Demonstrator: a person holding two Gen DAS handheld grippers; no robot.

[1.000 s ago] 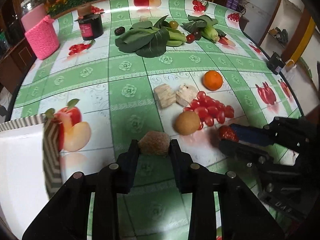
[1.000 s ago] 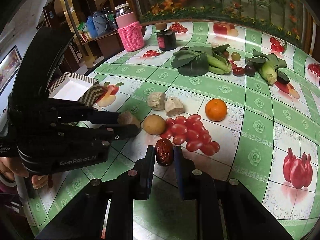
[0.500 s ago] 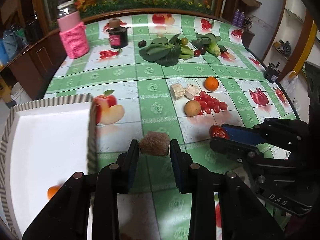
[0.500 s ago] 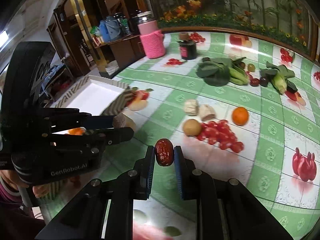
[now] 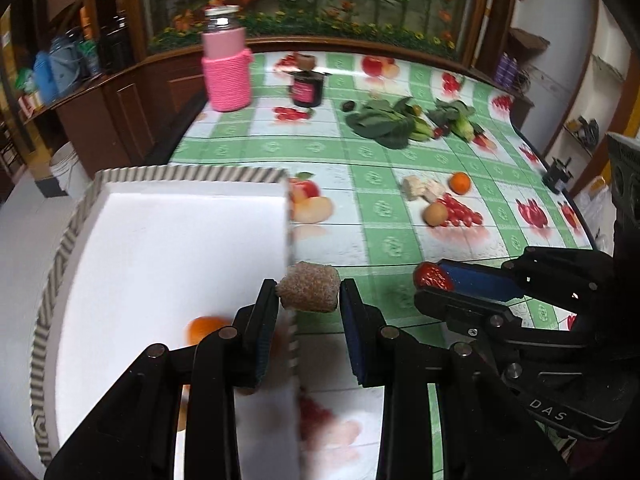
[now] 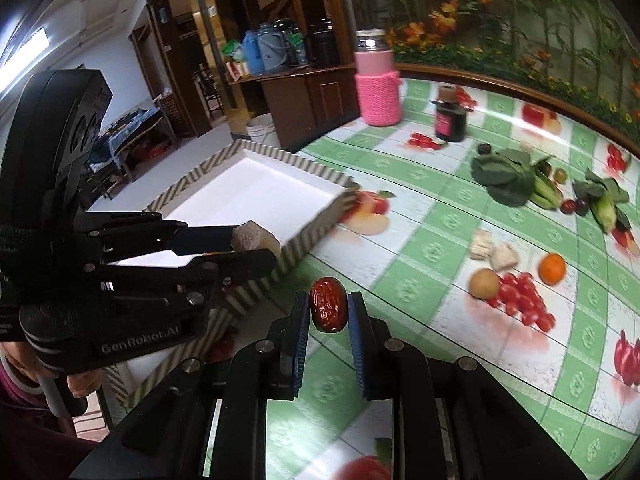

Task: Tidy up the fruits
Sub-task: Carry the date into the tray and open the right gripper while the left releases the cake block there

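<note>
My left gripper (image 5: pixel 309 294) is shut on a rough brown fruit chunk (image 5: pixel 309 292) and holds it above the right wall of the white tray (image 5: pixel 160 248). An orange (image 5: pixel 206 328) lies inside the tray. My right gripper (image 6: pixel 329 310) is shut on a red date (image 6: pixel 328 309), in the air just right of the tray (image 6: pixel 256 196). The date also shows in the left wrist view (image 5: pixel 432 276). On the table lie a brown round fruit (image 6: pixel 484 283), cherry tomatoes (image 6: pixel 524 300) and an orange (image 6: pixel 552 268).
Two pale chunks (image 6: pixel 494 250) lie beside the tomatoes. Leafy greens (image 6: pixel 508 174) and corn (image 6: pixel 604 208) lie farther back. A pink-sleeved jar (image 6: pixel 378 88) and a dark jar (image 6: pixel 450 116) stand at the far edge. The tray overhangs the table's left edge.
Both grippers rose and moved left with their fruit, away from the pile. The tray now fills the left of the left wrist view, with the brown chunk at its right wall.
</note>
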